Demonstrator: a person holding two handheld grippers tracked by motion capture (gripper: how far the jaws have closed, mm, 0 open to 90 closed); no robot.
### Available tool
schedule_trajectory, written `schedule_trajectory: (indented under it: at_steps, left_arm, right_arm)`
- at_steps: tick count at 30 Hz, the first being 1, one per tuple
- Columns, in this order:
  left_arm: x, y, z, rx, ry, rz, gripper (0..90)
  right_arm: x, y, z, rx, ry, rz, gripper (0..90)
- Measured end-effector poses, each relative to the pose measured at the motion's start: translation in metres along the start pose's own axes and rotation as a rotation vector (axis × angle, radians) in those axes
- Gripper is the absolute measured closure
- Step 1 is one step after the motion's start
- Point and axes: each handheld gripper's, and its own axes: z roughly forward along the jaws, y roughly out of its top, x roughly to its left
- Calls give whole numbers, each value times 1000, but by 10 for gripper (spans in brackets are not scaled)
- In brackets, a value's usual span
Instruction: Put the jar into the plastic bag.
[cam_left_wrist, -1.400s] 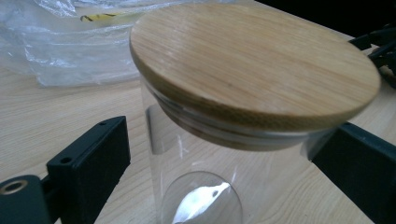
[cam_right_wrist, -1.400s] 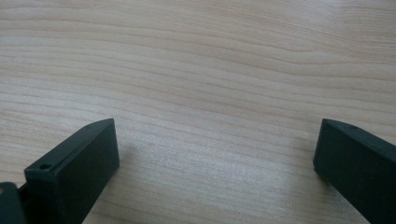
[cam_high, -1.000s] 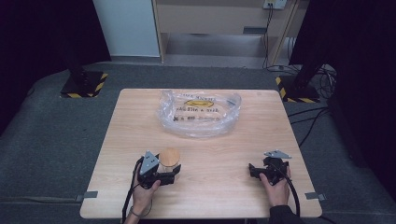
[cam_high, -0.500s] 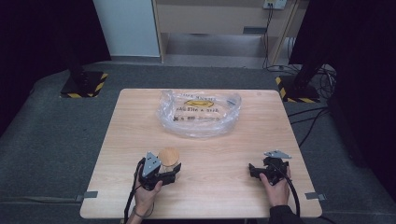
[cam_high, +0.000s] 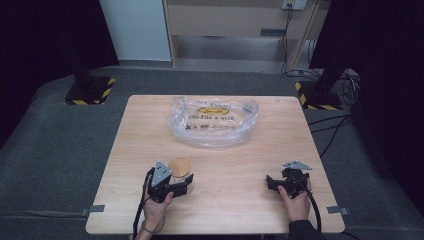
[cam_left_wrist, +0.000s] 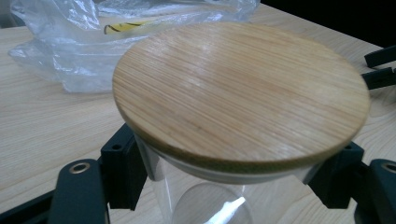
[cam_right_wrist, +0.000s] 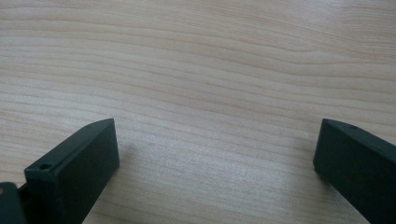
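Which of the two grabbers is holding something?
The left gripper: its jaws are shut on the glass jar under its wooden lid. The right gripper gapes open over bare table.

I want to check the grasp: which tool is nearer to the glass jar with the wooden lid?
Left. The left tool is shut on the glass jar, just under its lid. The right tool rests open, far off to the jar's right.
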Motion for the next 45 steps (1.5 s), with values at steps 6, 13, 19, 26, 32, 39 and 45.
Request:
schedule_trajectory:
  at_steps: [6,13,19,26,32,39,45]
  left_arm:
    - [0,5,-3,-2,6,-11,255]
    - [0,16,-5,-14,12,-19,255]
    - [2,33,-5,-37,9,-27,255]
    - [4,52,-5,-34,21,-2,255]
    - [5,62,-3,-36,25,5,255]
    - [7,78,-1,-45,38,14,255]
    - [8,93,1,-60,46,23,255]
  right_arm:
    - [0,0,0,0,0,0,5]
    - [0,0,0,0,0,0,5]
    - [0,0,0,0,0,0,5]
    - [0,0,0,0,0,0,5]
    - [0,0,0,0,0,0,5]
    - [0,0,0,0,0,0,5]
    - [0,0,0,0,0,0,5]
